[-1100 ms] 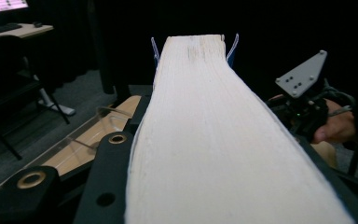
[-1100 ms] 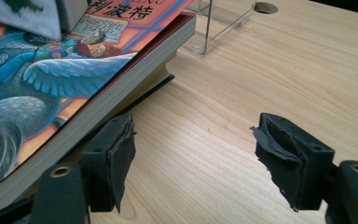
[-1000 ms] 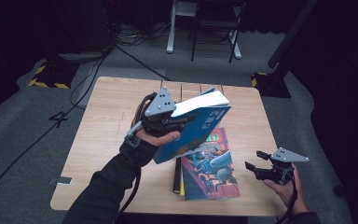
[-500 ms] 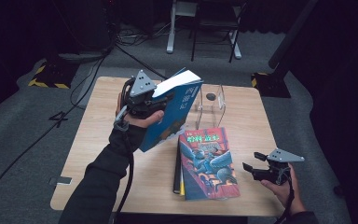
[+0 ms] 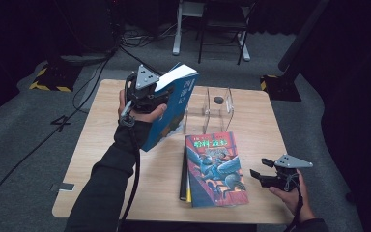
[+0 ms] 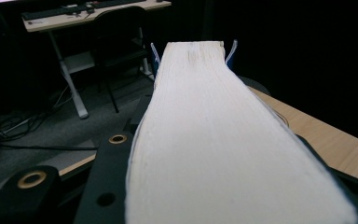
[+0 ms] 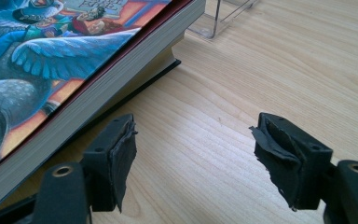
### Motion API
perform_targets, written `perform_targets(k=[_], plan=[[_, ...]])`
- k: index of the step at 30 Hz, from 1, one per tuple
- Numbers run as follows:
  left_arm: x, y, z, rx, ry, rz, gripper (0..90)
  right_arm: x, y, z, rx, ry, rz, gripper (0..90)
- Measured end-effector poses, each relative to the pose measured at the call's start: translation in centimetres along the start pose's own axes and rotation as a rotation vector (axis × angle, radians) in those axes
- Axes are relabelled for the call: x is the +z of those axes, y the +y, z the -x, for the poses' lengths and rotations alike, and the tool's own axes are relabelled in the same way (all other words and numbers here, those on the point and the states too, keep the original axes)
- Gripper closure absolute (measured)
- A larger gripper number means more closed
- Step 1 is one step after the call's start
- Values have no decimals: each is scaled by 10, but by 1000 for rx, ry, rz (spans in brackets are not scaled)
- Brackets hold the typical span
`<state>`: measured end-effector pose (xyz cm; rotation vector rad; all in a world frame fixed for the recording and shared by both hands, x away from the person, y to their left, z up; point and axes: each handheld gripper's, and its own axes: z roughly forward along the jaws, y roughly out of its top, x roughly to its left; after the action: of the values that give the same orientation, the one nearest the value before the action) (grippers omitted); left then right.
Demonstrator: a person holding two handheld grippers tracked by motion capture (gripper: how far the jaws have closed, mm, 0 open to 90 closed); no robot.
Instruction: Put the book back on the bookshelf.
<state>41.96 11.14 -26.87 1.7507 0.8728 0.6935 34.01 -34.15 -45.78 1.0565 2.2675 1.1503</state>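
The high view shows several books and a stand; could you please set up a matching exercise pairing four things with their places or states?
Things:
1. blue book
2. illustrated book
3. clear stand
4. right gripper

Places or states:
A. jaws open over bare table
B. lies flat on top of the stack
C. stands empty at the table's far side
D. clamped in the left gripper, raised off the table

Pairs: 1-D, 2-B, 3-C, 4-A
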Motion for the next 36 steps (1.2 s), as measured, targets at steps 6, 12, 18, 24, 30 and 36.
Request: perform_targets(k=[6, 12, 18, 24, 30, 36], plan=[[15, 4, 2, -21, 35, -11, 602, 1, 1, -2, -5, 4, -6, 297], [34, 11, 7, -13, 84, -37, 601, 3, 0, -3, -6, 7, -10, 298], [54, 11, 11, -49, 156, -47, 601, 3, -1, -2, -4, 7, -8, 298], [72, 5, 13, -89, 218, -50, 601, 4, -1, -1, -1, 10, -8, 302], [96, -1, 12, -137, 283, -59, 601, 5, -1, -2, 0, 19, -8, 299], [112, -2, 10, -157, 331, -49, 602, 7, -1, -4, -6, 26, -10, 300]])
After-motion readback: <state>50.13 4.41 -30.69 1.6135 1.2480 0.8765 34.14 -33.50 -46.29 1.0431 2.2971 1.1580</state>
